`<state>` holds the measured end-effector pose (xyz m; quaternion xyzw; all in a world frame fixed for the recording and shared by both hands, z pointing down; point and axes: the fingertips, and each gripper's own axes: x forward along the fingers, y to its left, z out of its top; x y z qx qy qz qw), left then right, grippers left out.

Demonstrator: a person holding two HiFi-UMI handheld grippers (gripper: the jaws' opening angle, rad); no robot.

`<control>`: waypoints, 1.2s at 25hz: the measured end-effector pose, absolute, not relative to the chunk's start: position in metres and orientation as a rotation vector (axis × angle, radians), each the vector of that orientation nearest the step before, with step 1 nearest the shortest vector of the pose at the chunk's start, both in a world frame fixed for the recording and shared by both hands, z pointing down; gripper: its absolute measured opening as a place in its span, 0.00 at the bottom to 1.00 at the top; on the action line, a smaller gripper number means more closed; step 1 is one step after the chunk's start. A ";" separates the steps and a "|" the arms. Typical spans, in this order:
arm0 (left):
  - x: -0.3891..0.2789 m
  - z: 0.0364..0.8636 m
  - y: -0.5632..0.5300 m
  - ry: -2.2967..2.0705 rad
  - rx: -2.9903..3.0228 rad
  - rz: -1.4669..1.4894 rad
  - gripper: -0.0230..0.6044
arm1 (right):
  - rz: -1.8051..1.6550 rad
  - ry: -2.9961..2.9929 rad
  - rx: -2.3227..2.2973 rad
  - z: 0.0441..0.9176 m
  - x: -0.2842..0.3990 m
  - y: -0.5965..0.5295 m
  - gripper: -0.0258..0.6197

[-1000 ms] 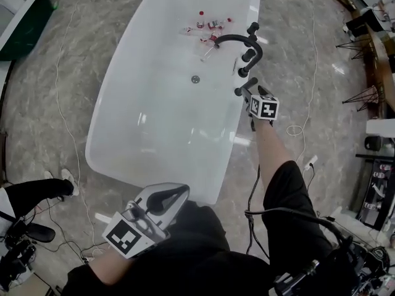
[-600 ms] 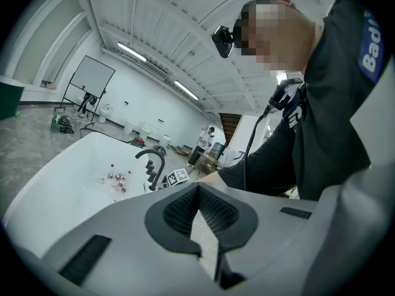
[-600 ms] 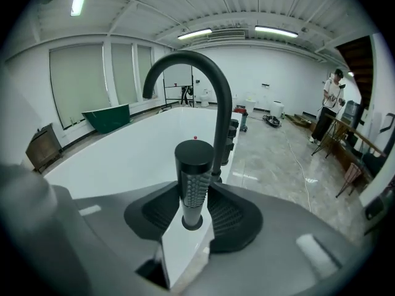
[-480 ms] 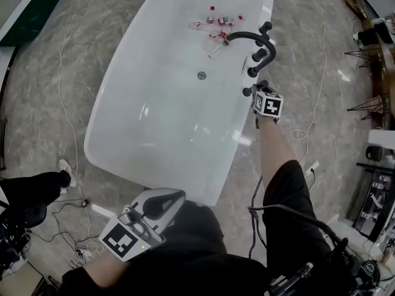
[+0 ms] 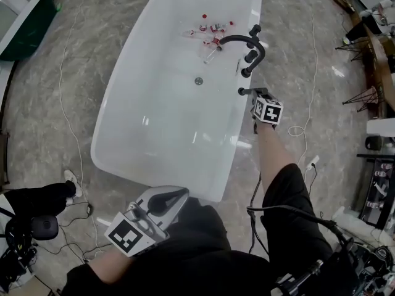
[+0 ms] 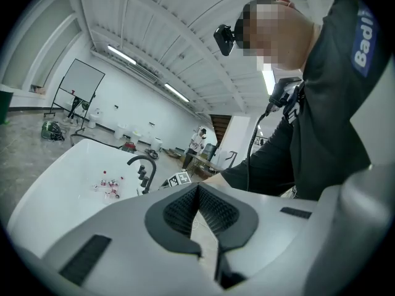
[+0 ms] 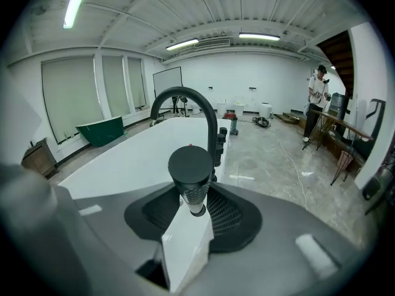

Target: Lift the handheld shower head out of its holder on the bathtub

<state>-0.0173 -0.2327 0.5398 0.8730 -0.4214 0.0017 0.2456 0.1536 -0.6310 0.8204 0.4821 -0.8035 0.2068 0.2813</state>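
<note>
In the head view the right gripper [image 5: 254, 96] reaches to the right rim of the bathtub [image 5: 154, 134], just nearer than the black faucet [image 5: 237, 39], where the handheld shower head [image 5: 245, 92] stands. Small bottles [image 5: 210, 28] lie at the tub's far end. The left gripper [image 5: 179, 193] hangs by the near rim. In the left gripper view its jaws meet with nothing between them. In the right gripper view the jaws stand partly apart, pads pressed on the shower head's ribbed neck. The grasp looks made. Whether the head has cleared its holder cannot be told, so next probably comes a straight upward pull, minding any hose.
</note>
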 end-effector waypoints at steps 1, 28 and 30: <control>-0.017 0.536 -0.230 -1.141 2.394 -0.001 0.03 | 0.553 -2.154 1.298 0.814 0.155 -0.626 0.25; -0.036 0.451 -0.156 -0.962 2.621 -0.154 0.03 | 0.519 -2.230 1.446 0.655 0.183 -0.434 0.24; -0.037 0.445 -0.155 -0.947 2.636 -0.159 0.03 | 0.509 -2.248 1.446 0.646 0.181 -0.419 0.24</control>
